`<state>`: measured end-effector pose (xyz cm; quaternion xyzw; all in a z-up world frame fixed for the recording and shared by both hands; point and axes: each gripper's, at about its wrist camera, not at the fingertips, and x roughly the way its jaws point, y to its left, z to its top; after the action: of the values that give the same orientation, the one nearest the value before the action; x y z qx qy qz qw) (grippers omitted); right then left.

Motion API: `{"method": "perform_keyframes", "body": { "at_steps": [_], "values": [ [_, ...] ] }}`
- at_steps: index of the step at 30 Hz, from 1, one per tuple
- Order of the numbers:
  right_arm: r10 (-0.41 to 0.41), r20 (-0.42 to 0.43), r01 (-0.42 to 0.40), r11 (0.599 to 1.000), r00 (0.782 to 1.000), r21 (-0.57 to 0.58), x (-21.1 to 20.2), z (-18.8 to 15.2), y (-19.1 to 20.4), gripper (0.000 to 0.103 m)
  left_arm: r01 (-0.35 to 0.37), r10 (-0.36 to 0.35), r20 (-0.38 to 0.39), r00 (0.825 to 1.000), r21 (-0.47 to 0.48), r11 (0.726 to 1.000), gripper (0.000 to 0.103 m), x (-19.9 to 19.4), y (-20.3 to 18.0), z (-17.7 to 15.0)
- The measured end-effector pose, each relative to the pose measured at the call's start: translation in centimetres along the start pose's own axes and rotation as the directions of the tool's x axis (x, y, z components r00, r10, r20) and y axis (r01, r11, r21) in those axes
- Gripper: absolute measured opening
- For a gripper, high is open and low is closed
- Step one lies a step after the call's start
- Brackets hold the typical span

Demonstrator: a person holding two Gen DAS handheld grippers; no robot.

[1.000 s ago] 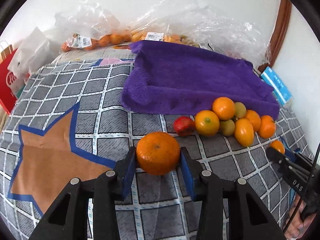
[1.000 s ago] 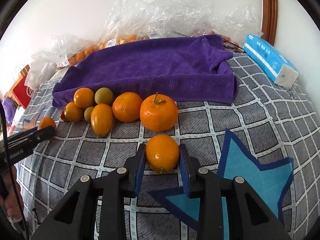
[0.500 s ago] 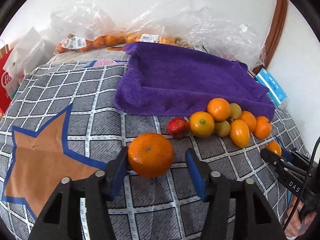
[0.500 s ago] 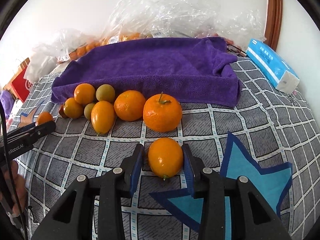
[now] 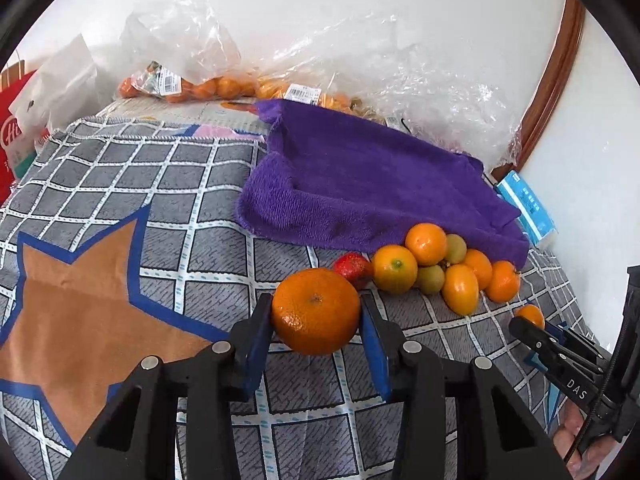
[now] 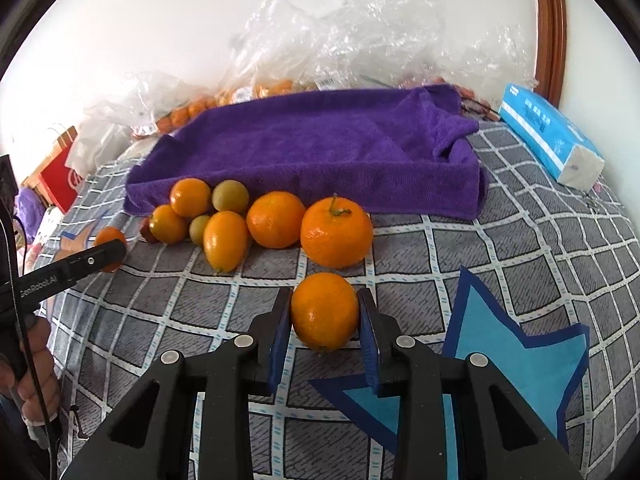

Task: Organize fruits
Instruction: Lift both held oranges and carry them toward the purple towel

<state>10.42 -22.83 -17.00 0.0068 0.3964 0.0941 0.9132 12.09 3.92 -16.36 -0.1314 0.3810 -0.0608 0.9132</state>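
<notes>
My left gripper (image 5: 316, 304) has its blue pads closing tight on a large round orange (image 5: 316, 312), low over the grey checked cloth (image 5: 160, 184). My right gripper (image 6: 324, 296) is closing its pads on a smaller oval orange (image 6: 325, 312) that rests on the cloth. Between the two lies a pile of fruit (image 6: 240, 216): orange and greenish citrus, a big stemmed orange (image 6: 336, 232) and a red fruit (image 5: 352, 266). Behind the pile, a purple towel (image 6: 320, 148) is draped over a tray, with nothing on it.
Clear plastic bags of oranges (image 5: 208, 88) lie along the white wall behind the towel. A blue tissue pack (image 6: 548, 136) sits at the right edge, a red paper bag (image 5: 12, 140) at the left. A hand (image 6: 36, 360) grips the left tool's handle.
Half a second ago both pairs of jaws stood wider, loose around their fruit; now both press on it again. The left view has tilted slightly.
</notes>
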Motion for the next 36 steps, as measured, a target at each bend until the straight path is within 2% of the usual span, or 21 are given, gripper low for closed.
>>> {"method": "perform_keyframes", "body": {
  "at_steps": [17, 25, 28, 30, 33, 36],
  "values": [
    [-0.063, 0.034, 0.061, 0.997, 0.997, 0.046, -0.8, -0.1, -0.6, 0.032, -0.011, 0.014, 0.071, 0.997, -0.038, 0.999, 0.04, -1.4, 0.7, 0.2],
    [-0.084, 0.036, 0.082, 0.995, 0.996, 0.055, -1.5, -0.3, 0.1, 0.032, -0.053, 0.058, 0.125, 0.99, -0.045, 0.998, 0.04, -2.2, 0.6, 0.4],
    [-0.075, 0.04, 0.073, 0.996, 0.996, 0.057, -2.1, 0.2, 0.6, 0.032, -0.028, 0.034, 0.109, 0.994, -0.051, 0.998, 0.04, -2.3, 0.8, 0.6],
    [-0.079, 0.046, 0.077, 0.996, 0.996, 0.044, -2.6, 0.7, 1.2, 0.032, -0.053, 0.059, 0.095, 0.994, -0.066, 0.996, 0.04, -2.7, 1.0, 0.9],
    [-0.085, 0.044, 0.084, 0.996, 0.995, 0.015, -3.2, 1.8, 2.1, 0.032, -0.027, 0.037, 0.101, 0.994, -0.099, 0.995, 0.04, -3.8, 1.7, 1.8],
    [-0.071, 0.071, 0.071, 0.997, 0.995, -0.002, -3.8, 3.1, 2.7, 0.032, -0.049, 0.061, 0.121, 0.991, -0.101, 0.994, 0.04, -4.9, 1.9, 3.1]
  ]
}}
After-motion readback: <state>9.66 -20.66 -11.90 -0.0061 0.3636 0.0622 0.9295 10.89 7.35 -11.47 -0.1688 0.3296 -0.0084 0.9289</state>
